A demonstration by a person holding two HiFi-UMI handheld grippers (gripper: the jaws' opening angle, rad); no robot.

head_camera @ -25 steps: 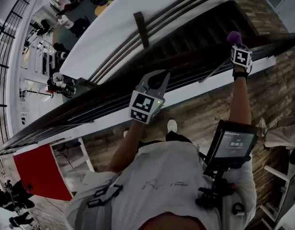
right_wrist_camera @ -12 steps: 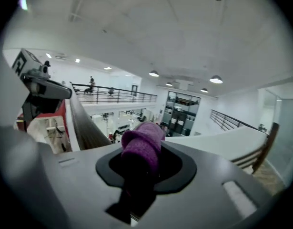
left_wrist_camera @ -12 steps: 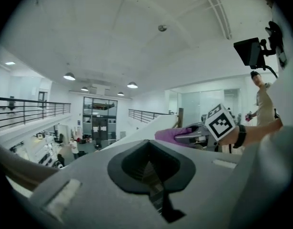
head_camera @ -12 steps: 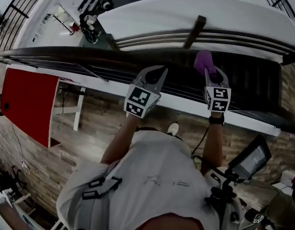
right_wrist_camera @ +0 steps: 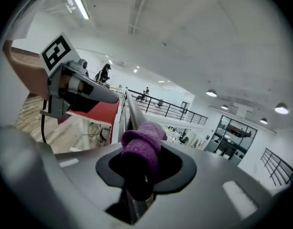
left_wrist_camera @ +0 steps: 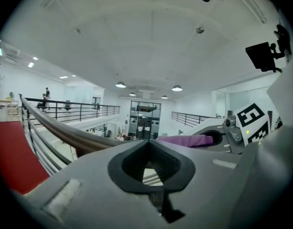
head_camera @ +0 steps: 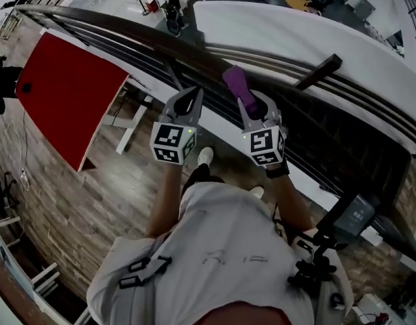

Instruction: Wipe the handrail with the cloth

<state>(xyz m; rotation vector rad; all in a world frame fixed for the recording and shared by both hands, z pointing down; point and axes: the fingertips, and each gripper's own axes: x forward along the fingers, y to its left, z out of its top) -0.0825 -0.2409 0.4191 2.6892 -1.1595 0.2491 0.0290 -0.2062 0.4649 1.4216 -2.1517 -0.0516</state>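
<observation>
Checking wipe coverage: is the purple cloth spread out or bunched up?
Bunched. The cloth juts from the shut right gripper as a rolled wad, by the handrail.

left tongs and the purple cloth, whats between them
Only a bare stretch of handrail. The head view shows the left tongs apart from the cloth, which the right tongs hold.

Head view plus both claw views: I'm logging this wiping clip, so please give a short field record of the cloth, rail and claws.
Cloth: purple, rolled, sticking out of the right claw
Rail: dark, long, curved
Right claw: shut on the cloth
Left claw: shut, nothing between its jaws, beside the right claw near the rail
Contact: cloth tip appears to lie on the rail; left claw's contact cannot be told
</observation>
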